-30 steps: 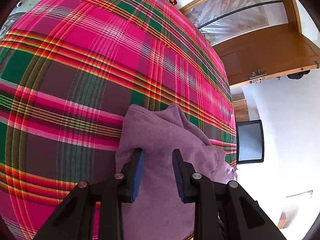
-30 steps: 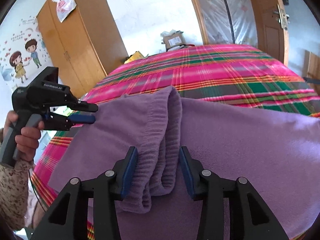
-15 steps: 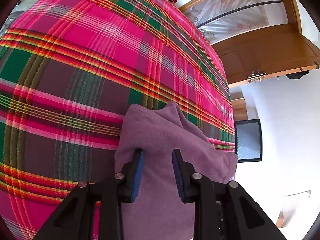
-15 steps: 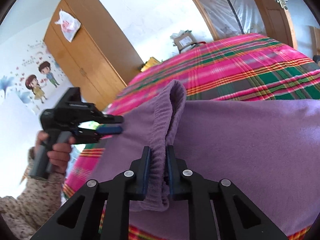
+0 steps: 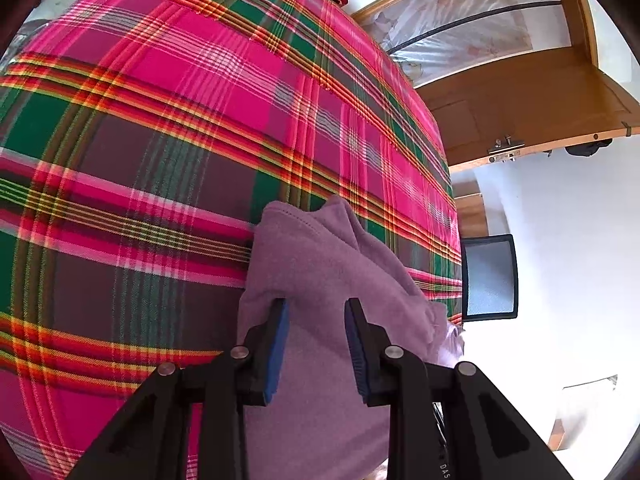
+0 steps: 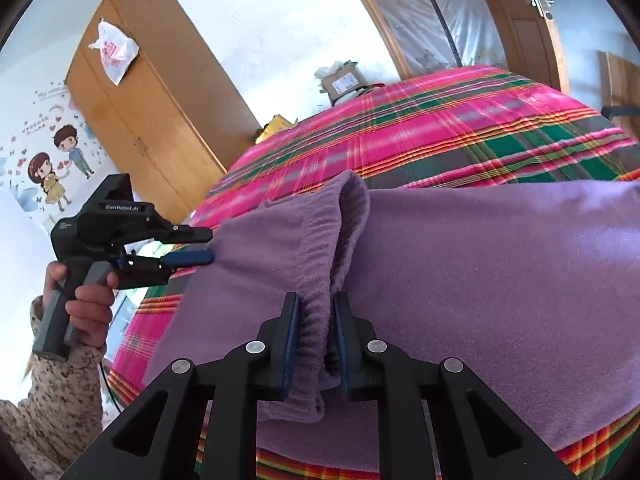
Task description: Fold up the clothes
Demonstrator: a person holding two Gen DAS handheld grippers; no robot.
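- Purple garment [image 6: 480, 280] spread on the plaid bed [image 6: 400, 128].
- Right gripper [image 6: 314, 312] clamped on the garment's ribbed waistband [image 6: 316, 272], jaws just closed onto it.
- Left gripper [image 5: 316, 312] at the garment's far edge, fingers apart, cloth between them; grip cannot be told.

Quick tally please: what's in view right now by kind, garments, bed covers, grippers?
Purple garment: 1
Plaid bed cover: 1
Grippers: 2, the left gripper and the right gripper
Total: 4
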